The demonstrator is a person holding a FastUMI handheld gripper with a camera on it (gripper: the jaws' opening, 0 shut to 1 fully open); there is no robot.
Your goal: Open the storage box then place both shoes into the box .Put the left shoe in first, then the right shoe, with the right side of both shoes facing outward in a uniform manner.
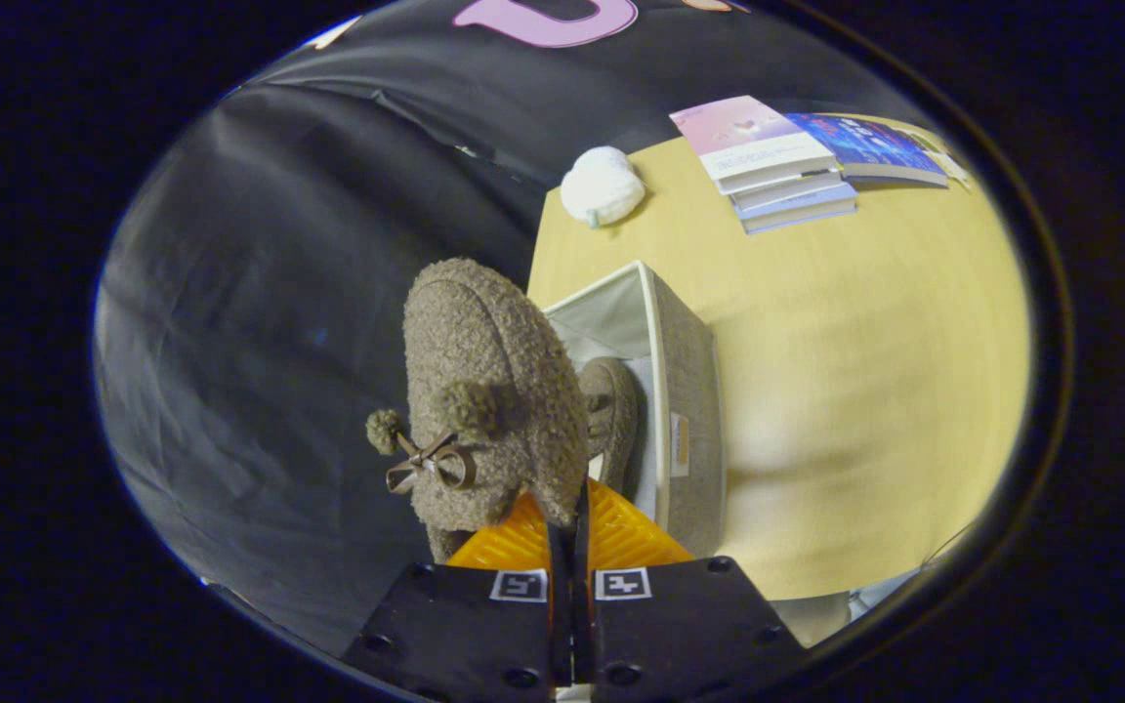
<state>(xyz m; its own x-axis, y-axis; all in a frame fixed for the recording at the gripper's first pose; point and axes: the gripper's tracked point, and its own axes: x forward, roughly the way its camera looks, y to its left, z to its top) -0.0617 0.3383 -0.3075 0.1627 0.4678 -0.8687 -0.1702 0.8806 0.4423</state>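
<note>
The gripper (pixel 570 532) pinches the rim of a fuzzy shoe (pixel 484 391) between near-closed fingers, holding it above the open box (pixel 689 391). A second shoe (pixel 611 415), at the held one's 3 o'clock, already lies inside the box. By this evidence the box is opened and the first shoe placed; the held shoe remains to be lowered in. Books (pixel 782 161) and a white bundle (pixel 602 186) lie on the table (pixel 865 342) at the box's 12 to 1 o'clock.

Place: a staged recording booth, dressed like a home corner.
Walls: black cloth (pixel 260 293) draped beyond the tool (pixel 569 527).
Furniture: pale wooden bench (pixel 865 342) ahead.
Props: stacked books (pixel 787 166) far beyond the tool.
</note>
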